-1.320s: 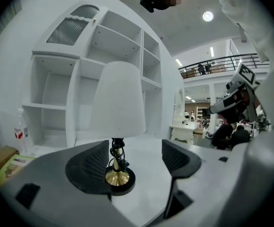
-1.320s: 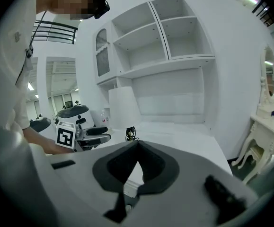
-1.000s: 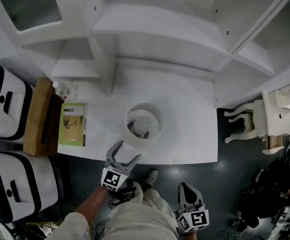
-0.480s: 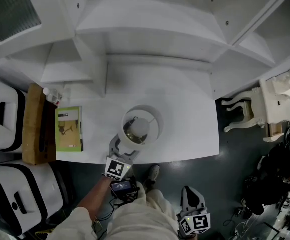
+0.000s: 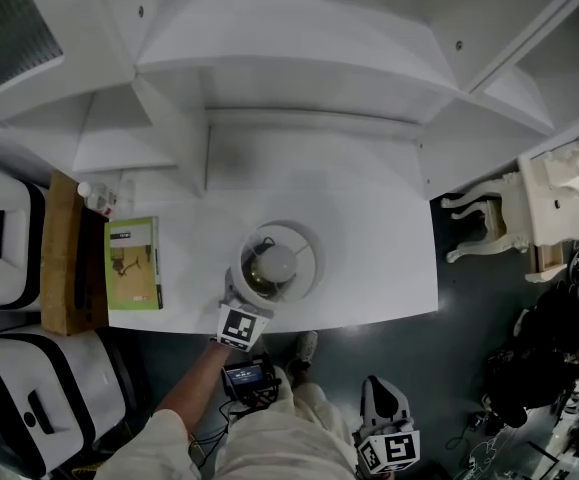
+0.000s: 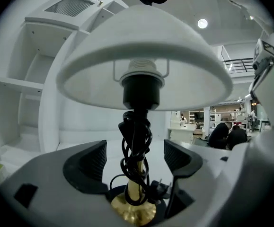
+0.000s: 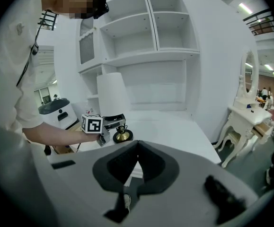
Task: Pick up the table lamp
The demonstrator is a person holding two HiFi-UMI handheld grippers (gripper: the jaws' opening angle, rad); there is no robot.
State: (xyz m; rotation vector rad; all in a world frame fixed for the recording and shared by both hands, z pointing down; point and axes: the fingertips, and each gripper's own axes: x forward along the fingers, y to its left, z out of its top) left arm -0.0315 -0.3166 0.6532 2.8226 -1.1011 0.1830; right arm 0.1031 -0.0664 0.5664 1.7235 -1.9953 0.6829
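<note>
My left tool (image 6: 136,157) holds its jaws apart around the stem of the table lamp (image 6: 146,60), near the surface's (image 5: 379,238) 6 o'clock edge. My right tool (image 7: 136,167) hangs at 5 o'clock, jaws together. Clamping on the wound cord (image 6: 136,136) could slip and tip the lamp.

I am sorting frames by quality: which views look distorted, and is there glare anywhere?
Left gripper view: strong fisheye, black corners, a ceiling light glares beside the table lamp. Right gripper view: fisheye too, the shelves bow. Head view: even light, the white desk sharp, edges bent.
</note>
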